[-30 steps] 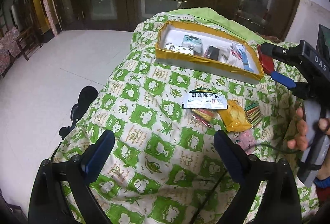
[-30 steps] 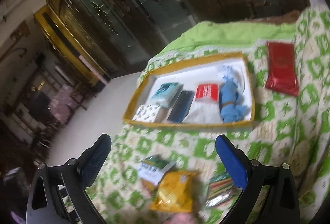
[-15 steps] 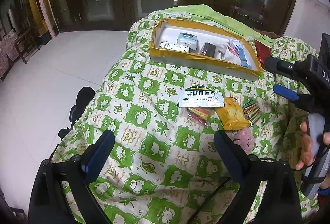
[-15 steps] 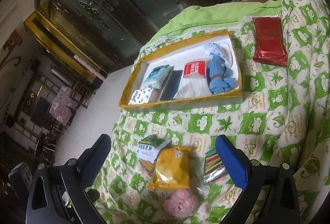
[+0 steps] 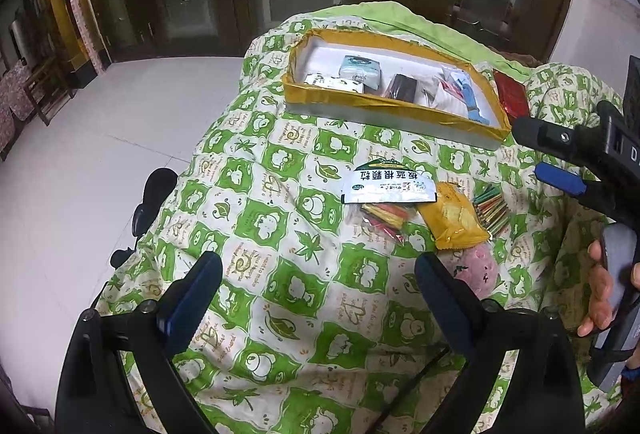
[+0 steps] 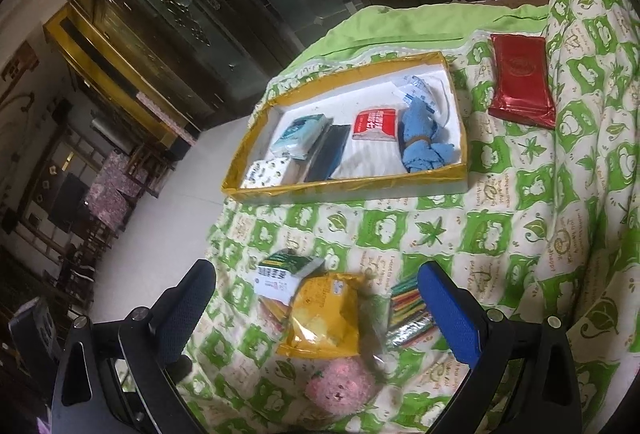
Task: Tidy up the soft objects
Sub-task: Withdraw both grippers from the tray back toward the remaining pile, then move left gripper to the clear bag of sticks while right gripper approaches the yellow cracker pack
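Since a second ago your right gripper [image 6: 316,318] has sunk toward the loose pile, which now fills the lower middle of its view; both it and your left gripper [image 5: 318,298] stand with jaws apart, holding nothing. Your yellow-rimmed tray [image 6: 352,184] at upper centre holds one blue cloth [image 6: 420,140], one red-and-white pack [image 6: 374,124], one dark packet [image 6: 328,154] and two tissue packs [image 6: 300,136]; one red pouch [image 6: 520,78] lies just beside it; one pink plush [image 6: 340,386] sits at bottom centre, touching one yellow snack bag [image 6: 324,318].
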